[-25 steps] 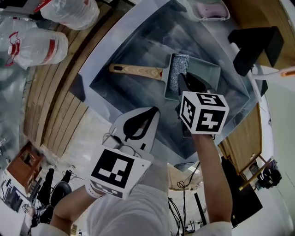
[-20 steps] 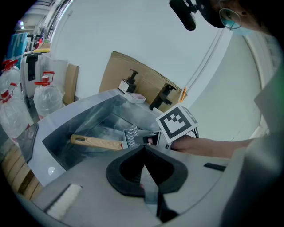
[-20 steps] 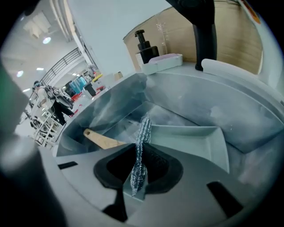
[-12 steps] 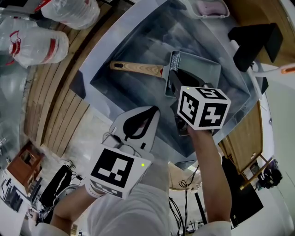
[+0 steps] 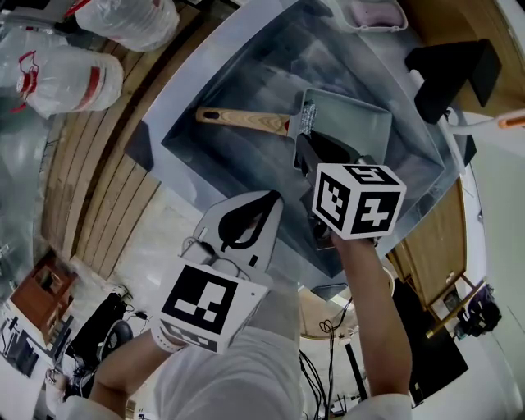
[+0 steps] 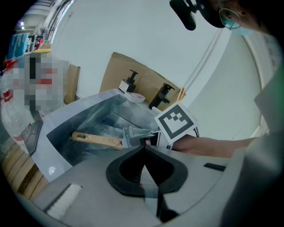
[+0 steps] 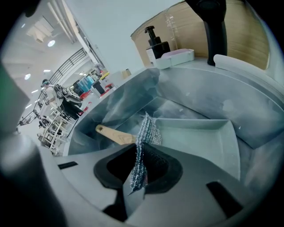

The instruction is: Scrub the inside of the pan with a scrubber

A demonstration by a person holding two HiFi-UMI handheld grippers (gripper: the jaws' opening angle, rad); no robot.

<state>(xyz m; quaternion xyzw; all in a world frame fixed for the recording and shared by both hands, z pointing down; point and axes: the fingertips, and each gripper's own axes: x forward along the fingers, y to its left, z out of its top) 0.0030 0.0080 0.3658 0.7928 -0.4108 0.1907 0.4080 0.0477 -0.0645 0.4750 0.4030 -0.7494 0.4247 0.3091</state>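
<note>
Steel sink point(image 5: 197, 78) across the upper middle of the head view, sunk in a wooden slatted table point(image 5: 98, 172) running down the left side. Grey rectangular pan point(image 5: 361, 123) on the sink floor, upper right of centre, wooden handle point(image 5: 246, 124) pointing toward the left of the frame. Left claw point(image 5: 269, 205) at lower centre, over the sink's near rim, apart from the pan; pressed together in the left gripper view, nothing between the jaws. Right claw point(image 5: 305, 152) right of centre, at the pan's handle-side wall; pinching the scrubber point(image 7: 145, 133), a strip of silvery mesh standing on edge between the jaws in the right gripper view. Two clear plastic bottles point(image 5: 70, 82) lying in the upper left corner. White dish point(image 5: 373, 16) holding something pink at the top edge. Free end of the scrubber inside the pan, just beside that handle-side wall; contact with the pan floor not clear.
</note>
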